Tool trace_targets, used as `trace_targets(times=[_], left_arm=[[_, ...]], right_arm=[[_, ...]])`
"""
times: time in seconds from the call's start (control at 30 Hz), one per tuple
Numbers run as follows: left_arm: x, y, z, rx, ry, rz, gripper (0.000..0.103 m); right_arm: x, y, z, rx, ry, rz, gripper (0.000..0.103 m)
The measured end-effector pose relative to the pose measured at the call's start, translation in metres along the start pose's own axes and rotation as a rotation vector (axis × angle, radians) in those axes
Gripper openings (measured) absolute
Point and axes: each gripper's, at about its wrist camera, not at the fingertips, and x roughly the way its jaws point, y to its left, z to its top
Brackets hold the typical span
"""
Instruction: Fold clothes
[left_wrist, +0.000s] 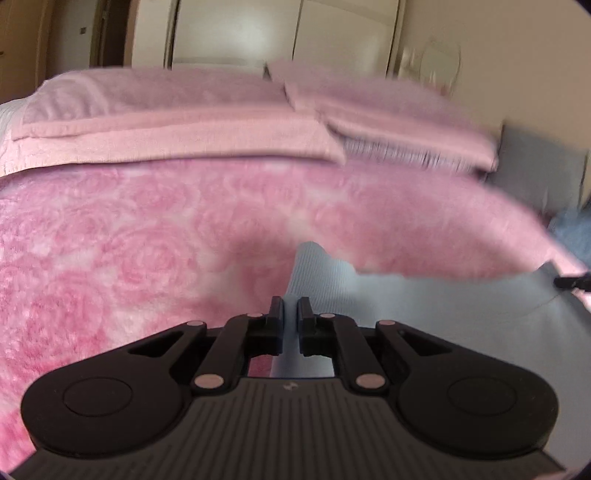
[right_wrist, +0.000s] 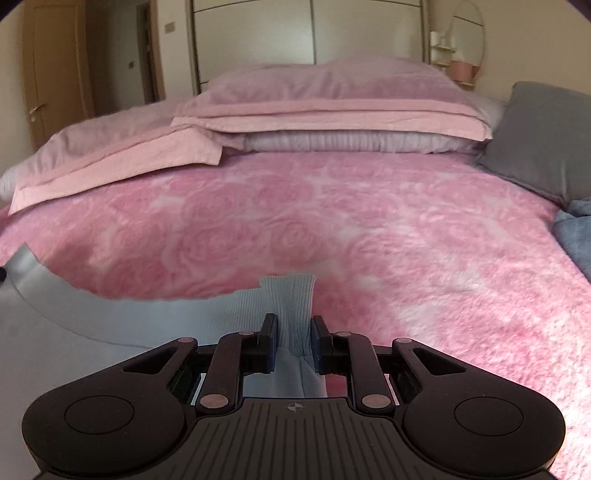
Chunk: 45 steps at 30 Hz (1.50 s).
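Observation:
A pale blue garment (left_wrist: 424, 306) is stretched above the pink rose-patterned bed between both grippers. My left gripper (left_wrist: 291, 308) is shut on one edge of it, the cloth running off to the right. In the right wrist view the same pale blue garment (right_wrist: 110, 317) spreads to the left, and my right gripper (right_wrist: 294, 325) is shut on its ribbed band (right_wrist: 291, 295), which stands up bunched between the fingers. The tip of the right gripper (left_wrist: 572, 282) shows at the far right of the left wrist view.
The pink blanket (right_wrist: 332, 221) covers the bed. Pink pillows (right_wrist: 332, 96) and a folded pink sheet (right_wrist: 122, 162) lie at the head. A grey cushion (right_wrist: 546, 140) and a blue cloth (right_wrist: 576, 236) sit at the right edge. Wardrobe doors (right_wrist: 306, 29) stand behind.

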Motion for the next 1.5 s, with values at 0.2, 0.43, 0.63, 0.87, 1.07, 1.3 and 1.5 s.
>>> trace_targets(times=[0.2,0.43,0.63,0.87,1.07,1.3,1.5], left_arm=[[0.001,0.006,-0.002,-0.028,0.067,0.094,0.035],[-0.089,0.001,-0.006,-0.060,0.010,0.087,0.005],[-0.118,-0.065,-0.056,0.081,0.046,-0.004,0.000],[-0.112,-0.045,-0.096,0.036,0.066,0.144,0.001],[-0.123,-0.037,-0.091,0.005,0.077,0.160,0.002],[-0.150,-0.053,-0.086,-0.021,0.055,0.151,0.001],[-0.134,-0.047,-0.097,-0.042,0.136,0.192,0.002]], right_arm=[[0.009,0.001,0.001,0.000,0.102,-0.035,0.035],[-0.089,0.027,0.001,0.040,-0.044,-0.107,0.065],[-0.140,0.118,-0.050,-0.103,-0.031,0.062,0.056],[-0.129,0.121,-0.101,-0.078,0.031,0.029,0.049],[-0.140,0.071,-0.111,0.072,0.019,-0.068,0.049],[-0.167,0.086,-0.094,0.099,0.005,-0.131,0.049],[-0.152,0.093,-0.115,0.068,0.072,-0.142,0.049]])
